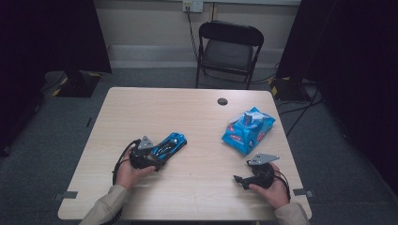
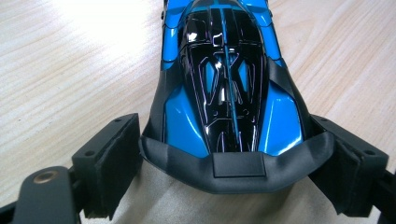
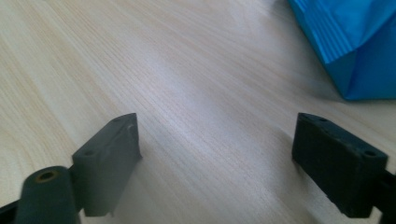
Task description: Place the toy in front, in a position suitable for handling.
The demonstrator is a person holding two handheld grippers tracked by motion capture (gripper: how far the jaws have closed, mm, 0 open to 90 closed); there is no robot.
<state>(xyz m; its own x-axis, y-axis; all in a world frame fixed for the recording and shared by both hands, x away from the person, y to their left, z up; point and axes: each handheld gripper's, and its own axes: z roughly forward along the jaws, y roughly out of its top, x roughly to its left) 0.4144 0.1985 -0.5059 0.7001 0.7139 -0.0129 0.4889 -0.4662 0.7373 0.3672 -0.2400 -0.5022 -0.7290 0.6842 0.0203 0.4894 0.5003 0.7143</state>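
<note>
While left tongs [image 2: 233, 158] grasp the toy car [image 2: 229, 88], right tongs [image 3: 217, 163] gape near the blue packet [image 3: 355, 42].

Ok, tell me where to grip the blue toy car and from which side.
Grip the blue toy car across its wide black end, coming in along its length as the left gripper does. That end flares widest and sits between the pads, so the jaws straddle both flanks.

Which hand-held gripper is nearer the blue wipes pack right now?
Right. The right hand-held gripper sits just below the blue wipes pack, jaws open over bare table. The left hand-held gripper is across the table, jaws around the blue toy car.
</note>
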